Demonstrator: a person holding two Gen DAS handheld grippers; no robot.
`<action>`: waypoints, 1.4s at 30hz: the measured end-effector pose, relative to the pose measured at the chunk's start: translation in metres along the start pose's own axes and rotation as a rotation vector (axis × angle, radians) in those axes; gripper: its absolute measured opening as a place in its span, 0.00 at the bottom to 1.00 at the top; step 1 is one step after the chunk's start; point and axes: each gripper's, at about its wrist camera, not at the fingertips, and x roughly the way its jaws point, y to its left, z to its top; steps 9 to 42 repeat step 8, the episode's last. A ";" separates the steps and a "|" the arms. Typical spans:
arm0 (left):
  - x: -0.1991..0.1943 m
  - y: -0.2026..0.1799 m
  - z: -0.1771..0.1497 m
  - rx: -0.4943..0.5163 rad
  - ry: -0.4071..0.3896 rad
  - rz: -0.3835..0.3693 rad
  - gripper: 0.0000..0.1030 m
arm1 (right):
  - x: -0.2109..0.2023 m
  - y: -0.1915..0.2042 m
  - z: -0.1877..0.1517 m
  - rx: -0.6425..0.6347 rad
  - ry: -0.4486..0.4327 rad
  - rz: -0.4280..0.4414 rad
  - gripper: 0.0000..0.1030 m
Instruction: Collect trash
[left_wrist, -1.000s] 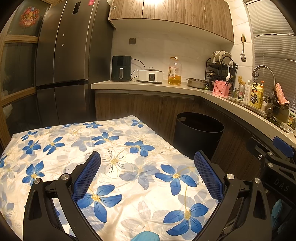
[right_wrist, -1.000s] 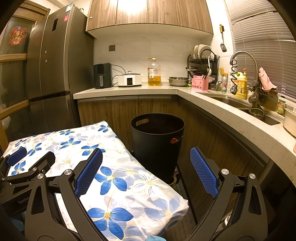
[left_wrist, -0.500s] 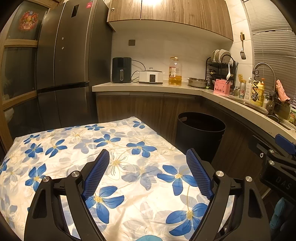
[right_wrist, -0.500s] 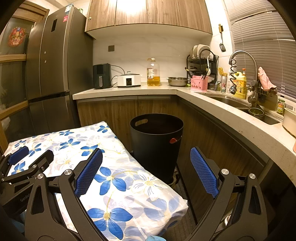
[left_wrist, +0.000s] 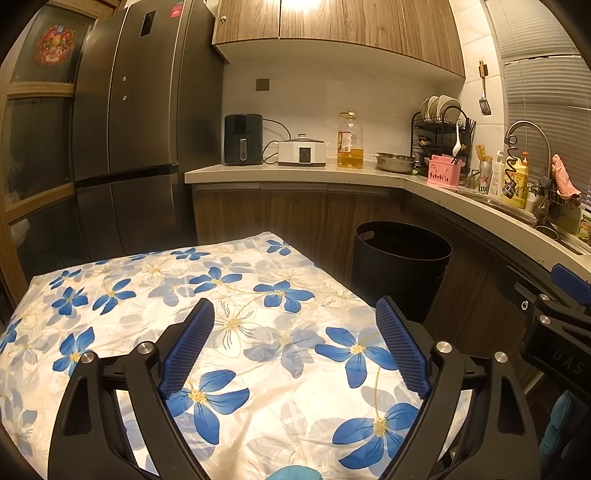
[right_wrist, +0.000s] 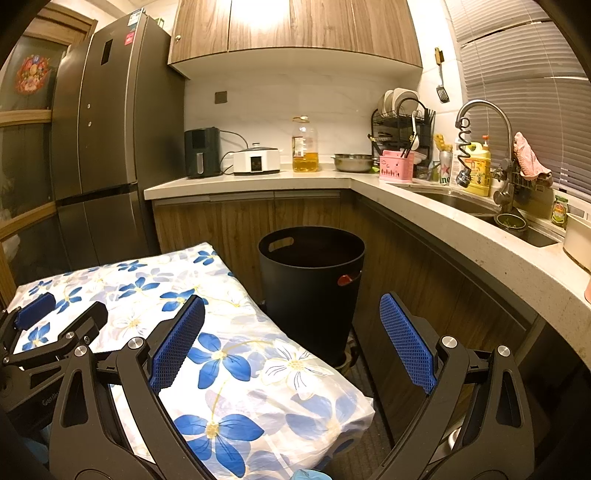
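Observation:
A black trash bin (left_wrist: 399, 280) (right_wrist: 310, 295) stands open on the floor by the table's far right corner, with a small red thing (right_wrist: 345, 280) showing at its side handle hole. My left gripper (left_wrist: 294, 306) hovers over the blue-flowered tablecloth (left_wrist: 147, 295); its jaws are opening and nothing is between them. My right gripper (right_wrist: 291, 302) hangs open and empty past the table's right edge, pointing at the bin. No loose trash shows on the cloth (right_wrist: 258, 369).
A counter (right_wrist: 369, 181) wraps around the back and right, carrying an air fryer (left_wrist: 243, 139), a cooker, an oil bottle (right_wrist: 305, 149), a dish rack and a sink (right_wrist: 458, 201). A tall fridge (left_wrist: 129, 147) stands at the left.
The left gripper's jaws narrowed from their widest and have since spread a little again. The right gripper and the bin have stayed as they were.

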 end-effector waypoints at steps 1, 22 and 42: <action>0.000 0.000 0.000 0.003 -0.002 0.002 0.86 | 0.000 0.000 0.000 0.002 0.000 0.000 0.92; -0.004 -0.001 0.001 0.014 -0.016 0.004 0.93 | 0.000 -0.001 0.000 0.002 0.000 0.000 0.92; -0.004 -0.001 0.001 0.014 -0.016 0.004 0.93 | 0.000 -0.001 0.000 0.002 0.000 0.000 0.92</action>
